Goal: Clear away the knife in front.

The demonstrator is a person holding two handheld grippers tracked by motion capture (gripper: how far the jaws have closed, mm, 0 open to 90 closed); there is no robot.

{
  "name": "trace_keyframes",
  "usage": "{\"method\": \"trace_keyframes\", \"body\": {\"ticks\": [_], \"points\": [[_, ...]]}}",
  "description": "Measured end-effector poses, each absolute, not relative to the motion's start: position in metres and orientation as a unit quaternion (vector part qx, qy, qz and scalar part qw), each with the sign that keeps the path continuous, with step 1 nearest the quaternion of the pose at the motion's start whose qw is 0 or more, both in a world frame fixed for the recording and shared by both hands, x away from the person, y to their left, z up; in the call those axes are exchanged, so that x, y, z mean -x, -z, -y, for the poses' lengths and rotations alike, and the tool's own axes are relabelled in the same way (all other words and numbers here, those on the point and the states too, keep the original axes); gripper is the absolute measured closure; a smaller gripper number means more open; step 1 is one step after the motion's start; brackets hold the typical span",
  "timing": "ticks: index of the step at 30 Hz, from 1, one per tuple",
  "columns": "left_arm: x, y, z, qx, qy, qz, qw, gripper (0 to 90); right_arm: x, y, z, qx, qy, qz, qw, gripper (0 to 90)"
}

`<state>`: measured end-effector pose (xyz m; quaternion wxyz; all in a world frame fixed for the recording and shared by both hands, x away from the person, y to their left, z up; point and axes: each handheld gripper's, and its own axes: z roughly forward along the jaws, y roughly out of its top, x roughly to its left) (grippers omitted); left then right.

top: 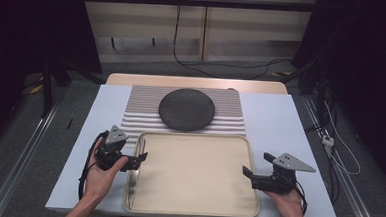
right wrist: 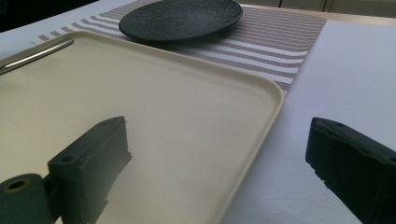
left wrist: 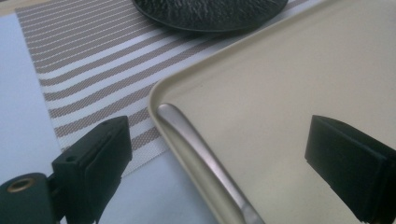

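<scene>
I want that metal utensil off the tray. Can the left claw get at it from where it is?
Probably yes: the left claw is open, straddling the tray rim, with the utensil lying uncovered between its jaws.

High view looks down; both gripper views, low, close, share tray [top: 192, 173].

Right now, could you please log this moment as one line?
left gripper open, by utensil | right gripper open | tray | plate on mat

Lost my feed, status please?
Left gripper open over tray edge, astride metal utensil. Right gripper open, straddling opposite rim. Nothing held.
</scene>
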<state>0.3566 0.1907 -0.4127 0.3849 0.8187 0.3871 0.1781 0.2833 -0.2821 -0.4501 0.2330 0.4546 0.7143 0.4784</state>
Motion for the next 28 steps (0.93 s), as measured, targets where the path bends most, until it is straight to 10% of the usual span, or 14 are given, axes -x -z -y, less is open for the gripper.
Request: {"method": "trace_keyframes", "body": {"ticks": [28], "points": [[-0.33,0.432,-0.227,-0.777,-0.208,-0.432,0.408,8.2,-0.28,0.45,0.287,-0.464,-0.475,-0.709,0.237,6.1]]}}
